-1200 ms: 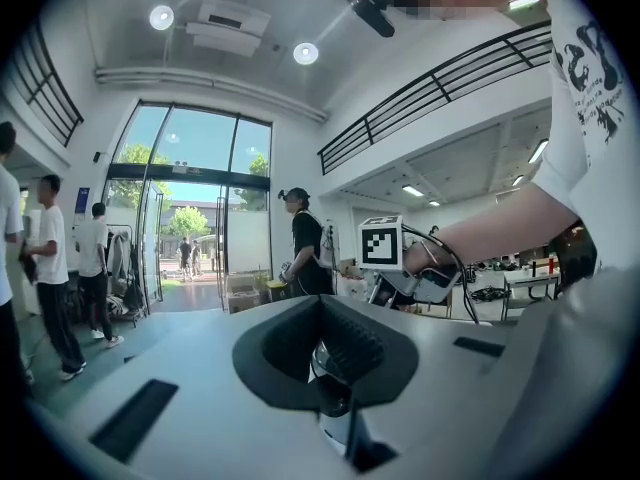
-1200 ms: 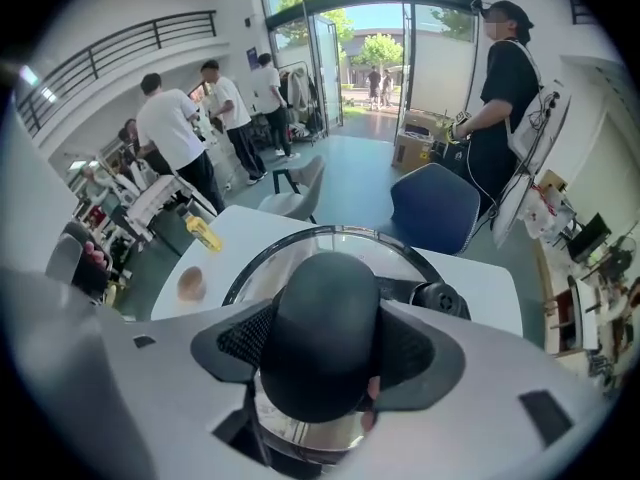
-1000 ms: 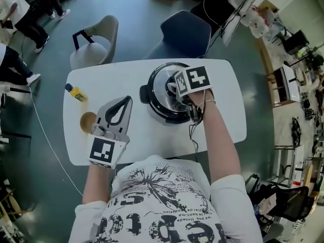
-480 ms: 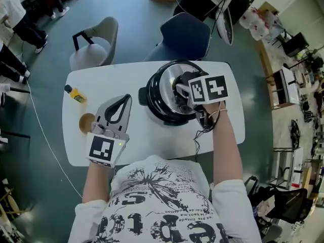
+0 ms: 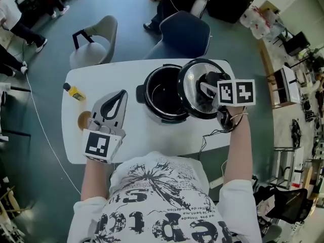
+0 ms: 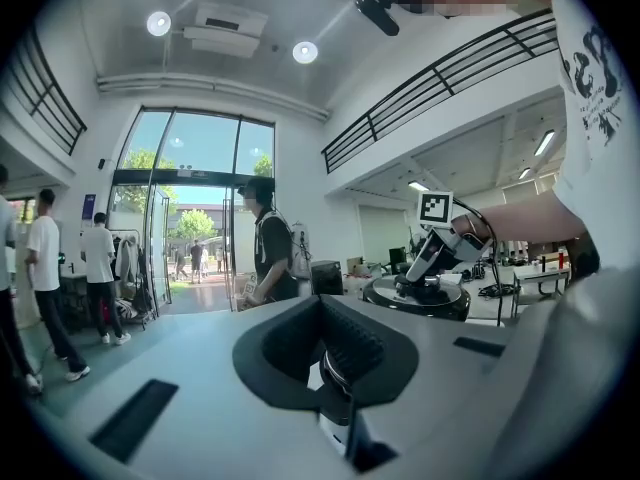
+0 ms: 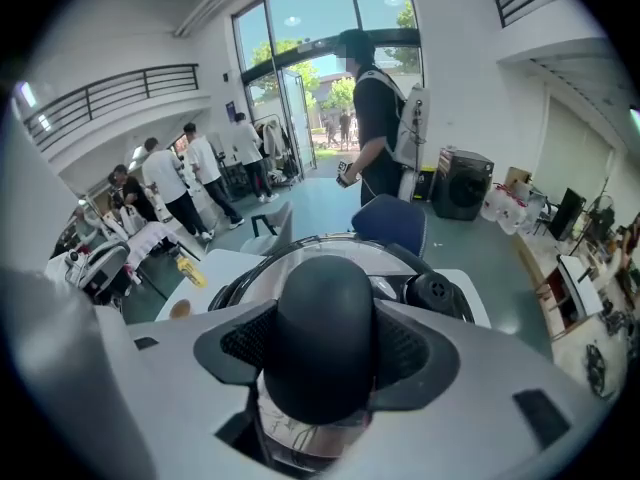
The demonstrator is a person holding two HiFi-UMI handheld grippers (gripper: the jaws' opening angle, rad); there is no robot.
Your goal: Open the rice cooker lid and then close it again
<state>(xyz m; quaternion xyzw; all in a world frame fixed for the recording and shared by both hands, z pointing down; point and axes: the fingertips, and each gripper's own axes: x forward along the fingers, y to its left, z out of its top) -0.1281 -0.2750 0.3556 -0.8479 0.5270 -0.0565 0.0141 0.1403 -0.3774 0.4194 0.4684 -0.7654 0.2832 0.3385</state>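
The black rice cooker stands uncovered on the white table, its dark inner pot showing. My right gripper is shut on the black knob of the round metal lid. It holds the lid tilted above the cooker's right rim. In the right gripper view the lid's rim curves behind the knob. My left gripper rests at the table's left, jaws together with nothing held. From the left gripper view, the lid and the right gripper show far off to the right.
A small yellow bottle and a brown round cup sit at the table's left end. The cooker's cable trails over the near edge. A grey chair and a blue chair stand behind the table. People stand around the hall.
My right gripper has lifted the lid off the cooker and carried it to the right, exposing the inner pot. The left gripper has stayed put.
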